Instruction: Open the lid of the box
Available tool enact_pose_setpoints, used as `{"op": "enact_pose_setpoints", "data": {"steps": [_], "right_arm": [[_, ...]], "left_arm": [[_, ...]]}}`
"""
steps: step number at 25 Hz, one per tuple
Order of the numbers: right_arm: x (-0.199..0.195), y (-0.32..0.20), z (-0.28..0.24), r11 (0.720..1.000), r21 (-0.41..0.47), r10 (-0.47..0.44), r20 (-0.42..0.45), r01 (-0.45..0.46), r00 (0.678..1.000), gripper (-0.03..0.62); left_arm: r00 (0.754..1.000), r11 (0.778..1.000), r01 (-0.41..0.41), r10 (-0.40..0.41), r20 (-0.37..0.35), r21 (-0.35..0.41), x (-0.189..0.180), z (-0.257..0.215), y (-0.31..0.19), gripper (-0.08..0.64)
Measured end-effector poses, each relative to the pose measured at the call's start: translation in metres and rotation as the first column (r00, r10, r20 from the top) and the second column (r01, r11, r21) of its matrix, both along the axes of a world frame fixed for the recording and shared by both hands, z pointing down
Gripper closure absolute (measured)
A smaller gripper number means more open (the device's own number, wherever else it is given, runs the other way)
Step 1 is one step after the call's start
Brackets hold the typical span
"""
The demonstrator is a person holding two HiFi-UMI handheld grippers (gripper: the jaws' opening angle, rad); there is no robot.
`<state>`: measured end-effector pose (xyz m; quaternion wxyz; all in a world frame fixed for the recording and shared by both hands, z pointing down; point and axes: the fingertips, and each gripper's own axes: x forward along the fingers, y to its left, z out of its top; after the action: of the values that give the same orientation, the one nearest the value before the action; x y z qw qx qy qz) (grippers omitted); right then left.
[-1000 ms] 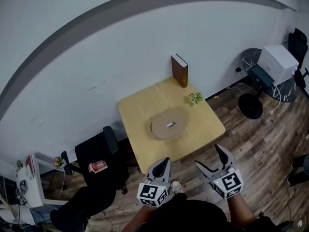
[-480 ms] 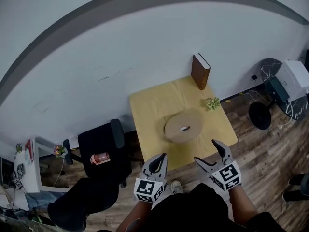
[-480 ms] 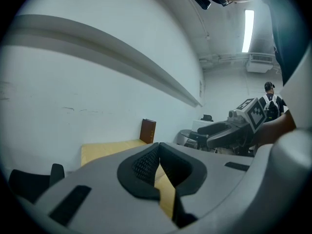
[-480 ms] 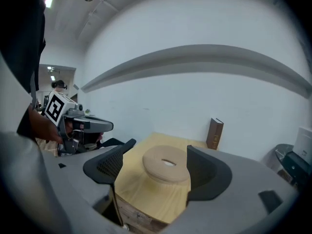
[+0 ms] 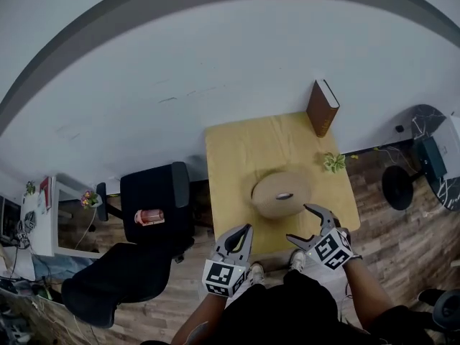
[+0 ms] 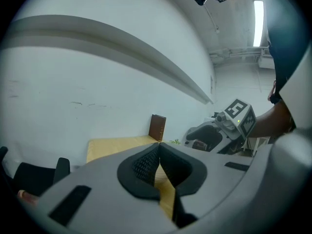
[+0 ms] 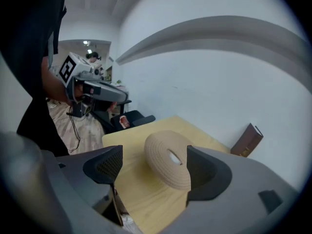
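As the spread right claw (image 5: 297, 222) comes nearer, the round tan box (image 5: 280, 195) keeps its lid on; left claw (image 5: 244, 231) stays pressed together

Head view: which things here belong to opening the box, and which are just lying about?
For the job: round tan box; right gripper, open; left gripper, shut.
Just lying about: brown book; small green plant; black chair.

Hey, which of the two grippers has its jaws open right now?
The right gripper: its jaws stand wide apart, empty, aimed at the round box. The left gripper has its jaws meeting at the tips, holding nothing.
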<state>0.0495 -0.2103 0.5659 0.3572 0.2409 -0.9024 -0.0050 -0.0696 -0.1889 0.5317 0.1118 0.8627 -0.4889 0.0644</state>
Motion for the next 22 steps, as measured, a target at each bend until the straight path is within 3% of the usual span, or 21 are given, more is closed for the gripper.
{"op": "enact_pose_setpoints", "data": {"steps": [3,8,15,22], "right_arm": [[-0.004,-0.007,0.027,0.990,-0.047,-0.137,-0.094,0.133,0.986,0.160],[-0.009,-0.015,0.068,0.933,-0.117,-0.358,-0.234,0.340,0.904,0.160],[-0.021,-0.044,0.108,0.896,-0.205,-0.441,-0.303,0.394,0.845,0.146],[-0.025,-0.043,0.137,0.812,-0.290,-0.584,-0.429,0.507,0.689,0.161]], "left_arm": [[1.000,1.000,0.017,-0.017,0.019,-0.011,0.002,0.005,-0.003,0.541],[0.993,0.990,0.117,-0.116,0.029,-0.072,-0.013,0.018,-0.003,0.541],[0.978,0.968,0.208,-0.206,0.028,-0.143,-0.022,0.042,0.001,0.541],[0.970,0.947,0.244,-0.242,0.034,-0.209,-0.025,0.063,0.024,0.541]]}}
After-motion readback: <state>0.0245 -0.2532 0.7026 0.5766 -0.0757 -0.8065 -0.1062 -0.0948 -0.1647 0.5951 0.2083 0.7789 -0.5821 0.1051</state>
